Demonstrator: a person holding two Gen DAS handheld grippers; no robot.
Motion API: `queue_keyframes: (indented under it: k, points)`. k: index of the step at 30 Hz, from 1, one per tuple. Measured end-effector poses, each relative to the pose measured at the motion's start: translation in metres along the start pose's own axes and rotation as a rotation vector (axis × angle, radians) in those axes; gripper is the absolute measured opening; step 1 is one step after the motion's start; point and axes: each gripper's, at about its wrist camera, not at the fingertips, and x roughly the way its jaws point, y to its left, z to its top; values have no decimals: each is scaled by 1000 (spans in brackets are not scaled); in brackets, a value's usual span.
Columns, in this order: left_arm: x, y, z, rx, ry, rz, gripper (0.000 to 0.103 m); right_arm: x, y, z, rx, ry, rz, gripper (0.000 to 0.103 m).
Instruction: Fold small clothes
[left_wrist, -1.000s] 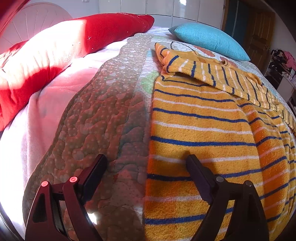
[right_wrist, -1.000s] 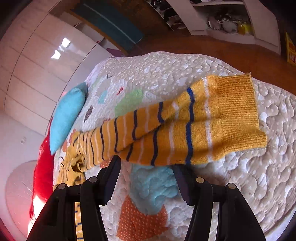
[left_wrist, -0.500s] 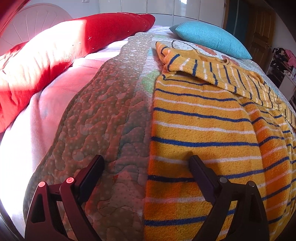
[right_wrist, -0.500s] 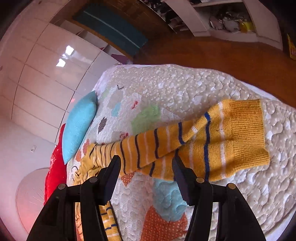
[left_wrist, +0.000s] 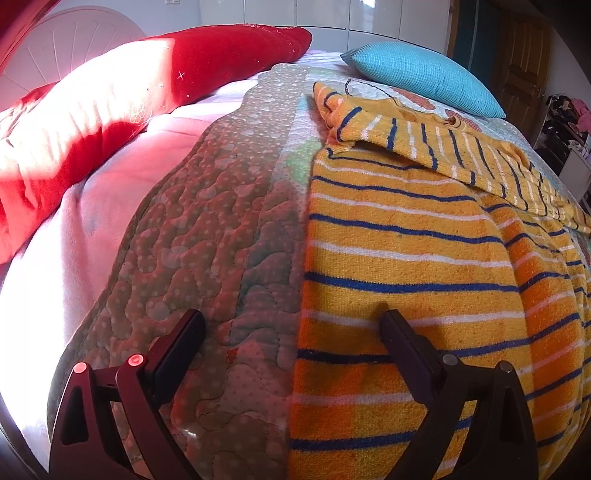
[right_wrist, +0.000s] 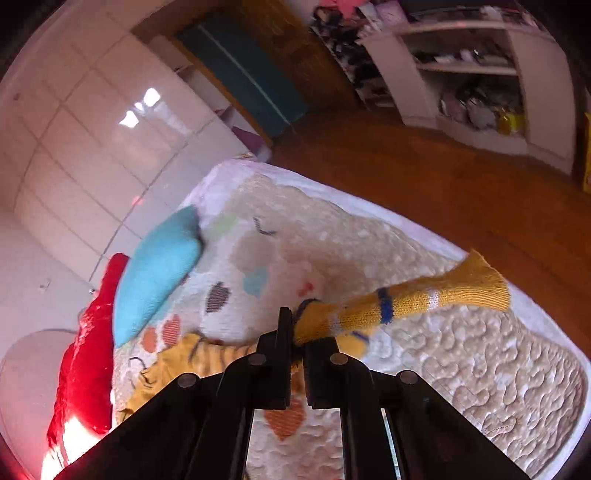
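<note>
The bed (left_wrist: 92, 229) wears a quilt (left_wrist: 207, 236), and the striped sweater (left_wrist: 406, 258) lies flat across it, one sleeve folded over its chest. A red pillow (left_wrist: 110, 110) and a blue cushion (left_wrist: 421, 74) sit beyond. The left hand-held gripper (left_wrist: 291, 328) is spread wide, one finger on the quilt, the other on the sweater's body, grasping nothing. The right hand-held gripper (right_wrist: 299, 332) is clenched on the other sleeve (right_wrist: 406, 302), lifted off the quilt, cuff flaring out to the right.

Left gripper (left_wrist: 291, 325) agape — right gripper (right_wrist: 299, 341) clamped
</note>
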Motion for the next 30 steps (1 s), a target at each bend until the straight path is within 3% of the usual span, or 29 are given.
queue_keyframes:
  k: [4,7,11,15,19,22,25,30]
  points:
    - [0,1,0,1,0,0,96,-26,9,-2,23,-20,95,6]
    - [0,1,0,0,-1,-1,96,-11,-19,-28,70,43,51,6]
    - [0,1,0,-2,-2,-4,96,20,-82,-63,229,129,-28,6]
    - [0,2,0,-2,-1,-4,97,35,-87,-66,196,152,-140,6]
    - [-2,3,0,-9,-2,-15,97,33,-1,-50,-86,99,-195,6]
    - [-16,17,2,-80,-27,-95,96,32,100,-60,-302,96,-103,6]
    - [-33,43,6,-190,-82,-166,96,50,201,-107,-458,151,51,6]
    - [-48,86,10,-303,-167,-94,96,97,323,-238,-693,320,230,6]
